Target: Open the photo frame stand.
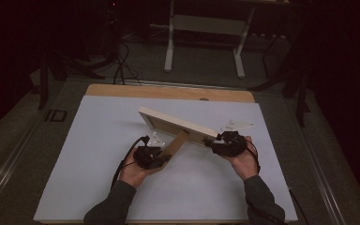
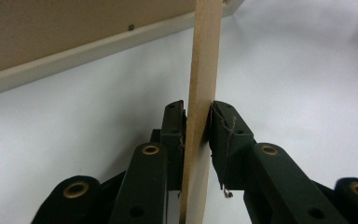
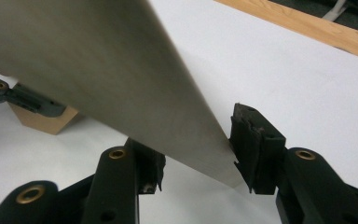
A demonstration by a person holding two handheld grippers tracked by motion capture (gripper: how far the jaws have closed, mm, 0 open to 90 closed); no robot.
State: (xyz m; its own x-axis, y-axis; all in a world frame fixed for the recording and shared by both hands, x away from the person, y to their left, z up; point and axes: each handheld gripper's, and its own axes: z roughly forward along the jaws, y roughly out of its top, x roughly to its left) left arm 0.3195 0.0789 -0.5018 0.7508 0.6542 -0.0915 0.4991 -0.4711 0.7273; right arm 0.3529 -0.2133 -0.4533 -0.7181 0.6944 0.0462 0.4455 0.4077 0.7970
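picture frame [image 1: 178, 123] held tilted above the white worktop [image 1: 98, 154], back toward the person. left gripper [image 1: 155, 158] fingers narrow, pinching the brown easel stand [image 2: 200, 93] edge-on, pads pressing both faces. right gripper [image 1: 218, 143] at the frame's right corner; fingers [image 3: 254, 140] part-open, one pad touching the corner, the other under the panel, cannot tell if it presses. step in hand looks like swinging the stand out from the back. next move likely calls for a steady hold on the frame, then setting it upright on stand and lower edge.
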